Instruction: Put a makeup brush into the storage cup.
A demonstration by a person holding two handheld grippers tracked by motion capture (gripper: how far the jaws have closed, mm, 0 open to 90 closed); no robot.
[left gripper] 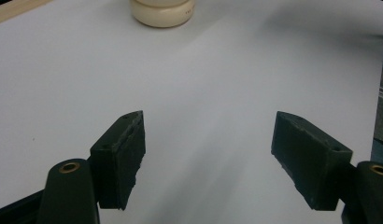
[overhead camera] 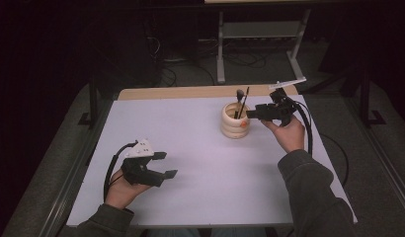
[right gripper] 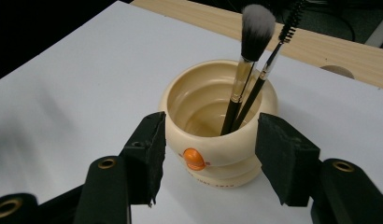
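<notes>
A cream ribbed cup (overhead camera: 235, 123) with an orange spot stands on the white table (overhead camera: 200, 163), right of centre toward the back. A powder brush (right gripper: 257, 28) and a thin spiral-tipped wand (right gripper: 290, 23) lean upright inside the cup (right gripper: 213, 154). My right gripper (overhead camera: 251, 114) is held level at the cup's right side. It is open, its jaws (right gripper: 210, 140) standing either side of the cup's near wall without pressing it. My left gripper (overhead camera: 168, 164) hovers open over the front left of the table, nothing between its jaws (left gripper: 208, 154). The cup's base (left gripper: 162, 11) lies far ahead of it.
A bare wooden strip (overhead camera: 190, 92) runs along the table's far edge. Behind it stand a metal desk frame (overhead camera: 260, 29) and floor cables in the dark. Cables trail from both grippers. White tabletop stretches between the two hands.
</notes>
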